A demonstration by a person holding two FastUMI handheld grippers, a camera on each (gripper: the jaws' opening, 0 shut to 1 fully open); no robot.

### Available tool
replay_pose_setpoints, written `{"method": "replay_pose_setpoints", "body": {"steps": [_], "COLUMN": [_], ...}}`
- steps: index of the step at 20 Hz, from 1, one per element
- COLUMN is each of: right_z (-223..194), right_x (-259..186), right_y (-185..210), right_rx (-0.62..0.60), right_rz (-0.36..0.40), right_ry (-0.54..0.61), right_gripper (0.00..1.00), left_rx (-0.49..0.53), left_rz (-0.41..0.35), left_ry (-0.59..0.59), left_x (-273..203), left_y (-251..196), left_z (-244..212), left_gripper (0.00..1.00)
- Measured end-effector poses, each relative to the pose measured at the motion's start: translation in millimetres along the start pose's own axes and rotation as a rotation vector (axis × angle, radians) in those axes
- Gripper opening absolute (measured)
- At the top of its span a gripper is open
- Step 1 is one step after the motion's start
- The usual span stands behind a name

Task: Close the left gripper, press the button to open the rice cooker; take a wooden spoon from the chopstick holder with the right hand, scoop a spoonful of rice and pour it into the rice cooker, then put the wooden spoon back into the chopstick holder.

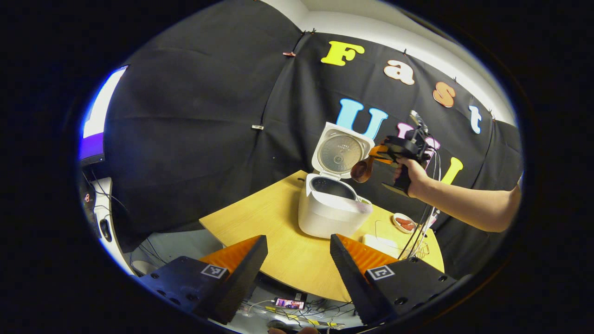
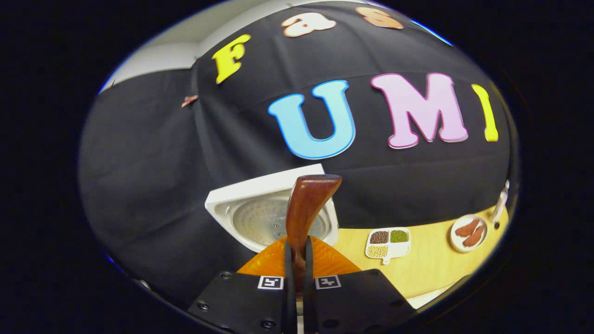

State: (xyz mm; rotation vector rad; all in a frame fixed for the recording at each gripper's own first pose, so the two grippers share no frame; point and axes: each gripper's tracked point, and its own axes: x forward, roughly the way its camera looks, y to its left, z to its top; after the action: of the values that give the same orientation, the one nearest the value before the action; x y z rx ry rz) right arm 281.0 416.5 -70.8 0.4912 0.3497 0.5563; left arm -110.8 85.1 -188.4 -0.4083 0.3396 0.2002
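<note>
Two grippers worked the booth: the left gripper [image 1: 297, 260] hung with fingers spread wide over the table [image 1: 278, 232] edge, while the right gripper [image 2: 297, 260] clenched a wooden spoon [image 2: 306, 204] — raised just beside the lid of the open rice cooker [image 1: 332, 204] beyond.

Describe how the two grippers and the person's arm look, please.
Each gripper, left gripper and right gripper, has black bolted blocks bearing square black-and-white markers. Black cables hang from the right one. The forearm is bare, with no sleeve.
</note>
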Motion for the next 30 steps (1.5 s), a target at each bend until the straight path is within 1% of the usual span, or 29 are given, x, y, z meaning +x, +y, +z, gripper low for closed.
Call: {"method": "replay_pose_setpoints", "body": {"steps": [1,3,5,10,15,17,20,23,27,30], "right_z": [21,48,65,101,118,121,123,115,95,63], "right_x": [-11,-35,-61,-134,-202,-227,-261,-286,-304,-302], "right_y": [-12,-37,-64,-121,-181,-206,-241,-272,-308,-339], "right_rx": [0.05,0.122,0.147,0.072,0.049,0.046,0.009,-0.019,-0.033,-0.031], "right_rz": [-0.008,-0.032,-0.062,-0.124,-0.193,-0.224,-0.271,-0.315,-0.356,-0.383], "right_ry": [-0.026,-0.074,-0.111,-0.204,-0.249,-0.259,-0.271,-0.264,-0.244,-0.201], "right_gripper": [0.1,0.1,0.1,0.1,0.1,0.1,0.1,0.1,0.1,0.1], "left_rx": [0.01,0.02,0.025,0.083,0.127,0.143,0.158,0.169,0.189,0.199], "left_rz": [-0.006,-0.02,-0.035,-0.084,-0.124,-0.137,-0.154,-0.153,-0.145,-0.129], "left_ry": [-0.004,-0.009,-0.009,-0.018,-0.031,-0.029,-0.032,-0.04,-0.06,-0.073], "left_x": [-1,-2,-4,-1,1,1,0,-2,-5,-7], "left_y": [-1,-8,-22,-44,-66,-74,-86,-93,-109,-125], "left_z": [2,5,10,19,26,26,30,34,44,52], "left_gripper": [0.94,0.94,0.94,0.94,0.94,0.94,0.94,0.94,0.94,0.94]}}
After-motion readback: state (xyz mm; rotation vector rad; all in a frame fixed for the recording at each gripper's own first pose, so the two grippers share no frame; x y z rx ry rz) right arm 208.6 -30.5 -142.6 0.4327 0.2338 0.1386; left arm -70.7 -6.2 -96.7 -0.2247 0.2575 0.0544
